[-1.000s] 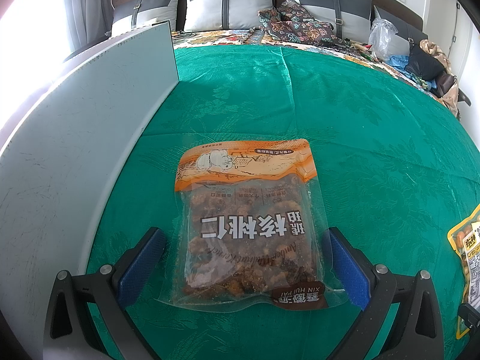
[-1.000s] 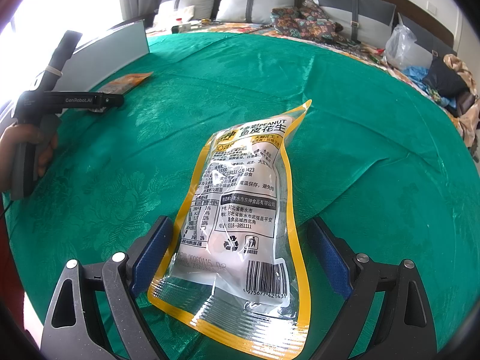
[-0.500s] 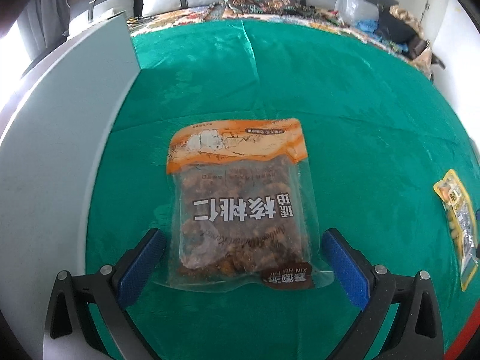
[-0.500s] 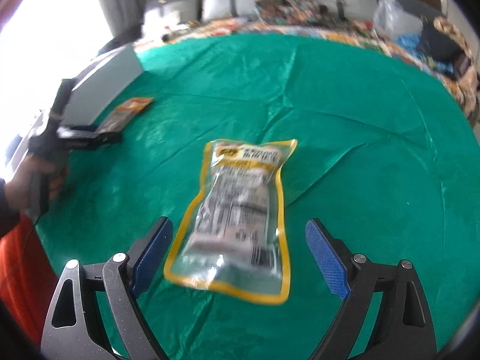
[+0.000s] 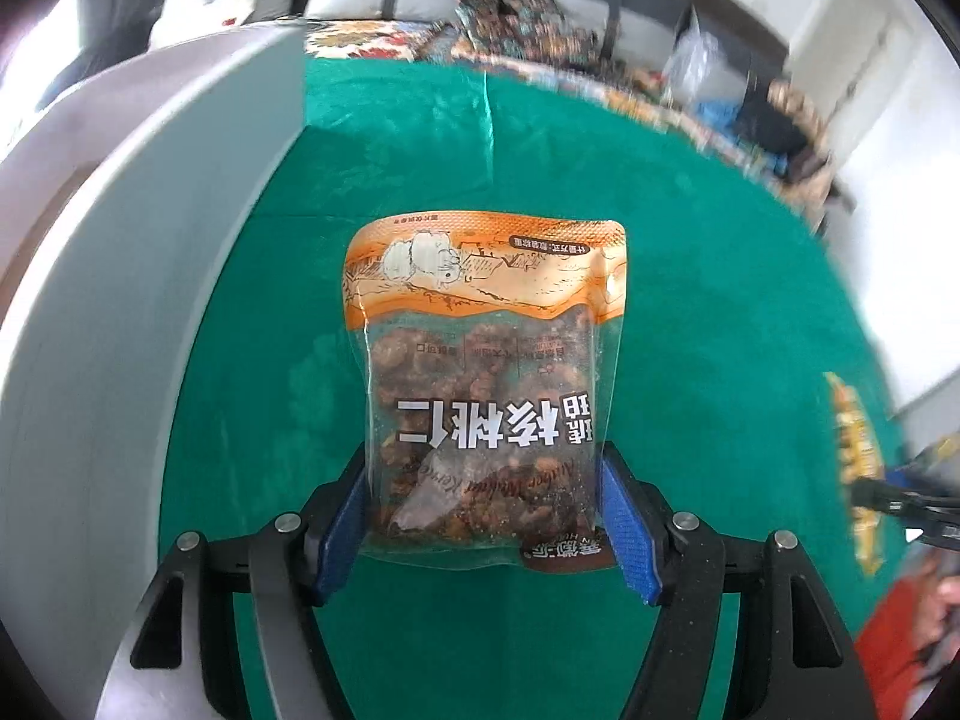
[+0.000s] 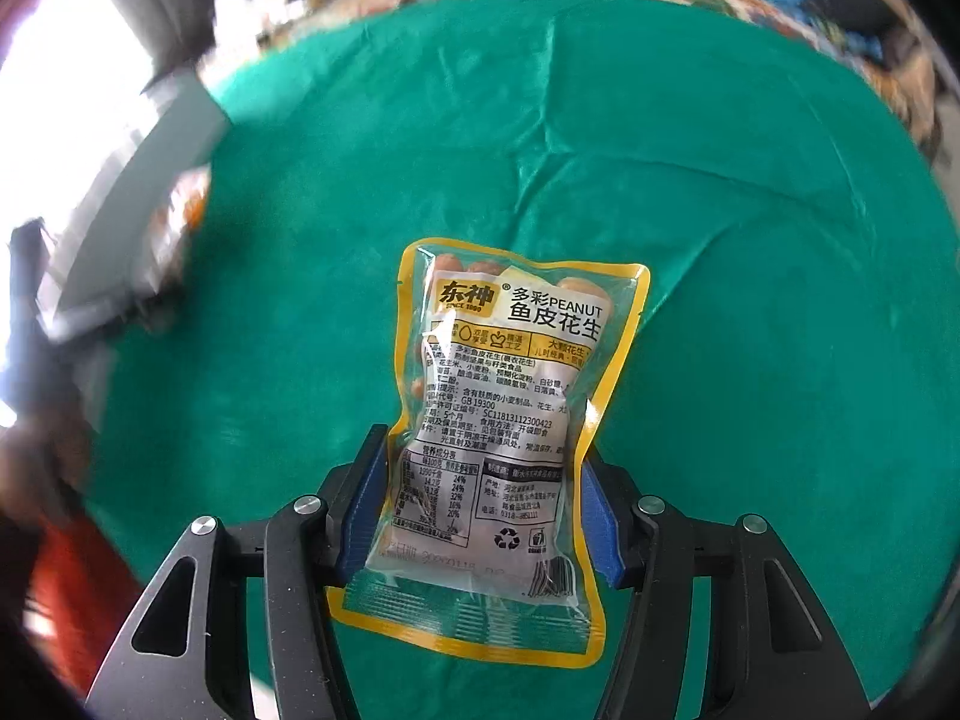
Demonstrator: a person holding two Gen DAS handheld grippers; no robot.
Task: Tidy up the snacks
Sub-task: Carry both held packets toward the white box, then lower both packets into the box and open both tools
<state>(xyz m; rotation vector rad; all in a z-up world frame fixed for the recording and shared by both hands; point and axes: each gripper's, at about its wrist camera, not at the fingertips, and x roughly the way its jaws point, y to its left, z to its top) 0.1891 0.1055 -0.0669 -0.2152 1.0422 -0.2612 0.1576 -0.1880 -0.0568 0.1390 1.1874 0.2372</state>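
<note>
A walnut snack bag (image 5: 486, 360) with an orange top and a clear window hangs between the blue pads of my left gripper (image 5: 483, 480). The jaws are closing and the pads press on its lower sides, holding it above the green tablecloth (image 5: 690, 240). My right gripper (image 6: 483, 456) is likewise closing on a yellow-edged peanut bag (image 6: 516, 348); its pads squeeze the bag's lower half, which stands up off the cloth. In the left wrist view the peanut bag (image 5: 855, 456) shows blurred at the far right.
A tall white panel (image 5: 150, 240) stands along the left side of the green table. Beyond the table's far edge lie cushions and a patterned cover (image 5: 516, 6). A person's hand (image 6: 42, 468) holds the other gripper at the left, blurred.
Both grippers went from wide open around bags lying on the cloth to closed on them. Each bag has come up off the table, and both views now look more steeply down.
</note>
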